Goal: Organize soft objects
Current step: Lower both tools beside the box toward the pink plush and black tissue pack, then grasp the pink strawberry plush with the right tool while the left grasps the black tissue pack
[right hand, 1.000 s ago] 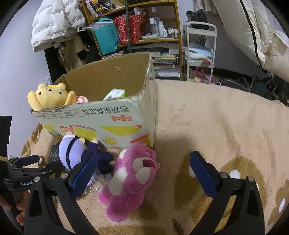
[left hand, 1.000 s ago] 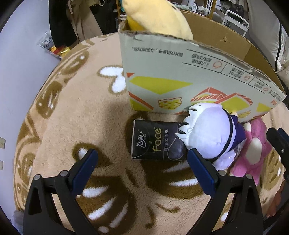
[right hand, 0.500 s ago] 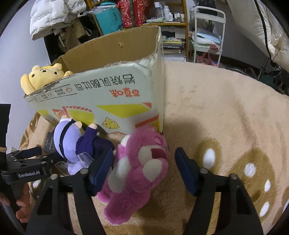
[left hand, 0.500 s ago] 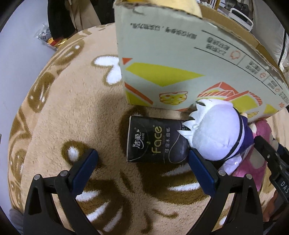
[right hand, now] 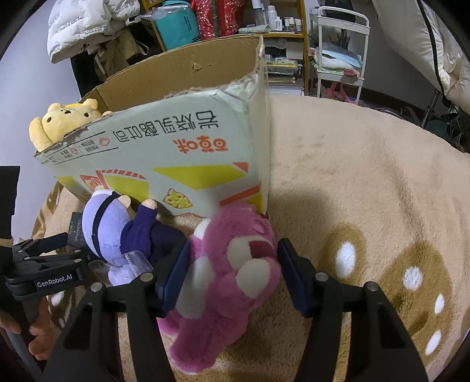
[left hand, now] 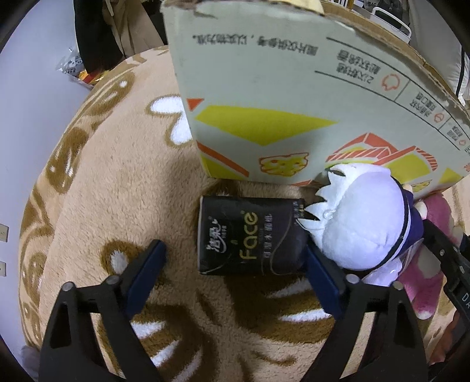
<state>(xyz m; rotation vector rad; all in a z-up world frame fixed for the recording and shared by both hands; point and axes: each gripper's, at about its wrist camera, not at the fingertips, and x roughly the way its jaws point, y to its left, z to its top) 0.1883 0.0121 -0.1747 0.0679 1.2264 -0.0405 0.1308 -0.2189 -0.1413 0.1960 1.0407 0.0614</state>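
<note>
A black "Face" tissue pack [left hand: 249,238] lies on the rug in front of a cardboard box [left hand: 293,97]. My left gripper [left hand: 232,276] is open, its fingers to either side of the pack's near edge. A white-haired doll in a dark outfit [left hand: 364,217] leans on the pack's right end; it also shows in the right wrist view [right hand: 117,232]. A pink plush bear [right hand: 229,276] lies by the box corner. My right gripper [right hand: 232,276] has closed onto the bear's sides. A yellow bear [right hand: 61,120] sits inside the box [right hand: 182,147].
A beige rug with brown and white patterns [right hand: 367,205] covers the floor. Behind the box stand cluttered shelves [right hand: 235,17], a white cart [right hand: 337,53] and a white jacket [right hand: 82,23]. A pink plush edge [left hand: 426,282] shows beside the left gripper.
My left gripper has moved forward and down to the tissue pack. My right gripper has moved onto the pink bear and narrowed its fingers around it.
</note>
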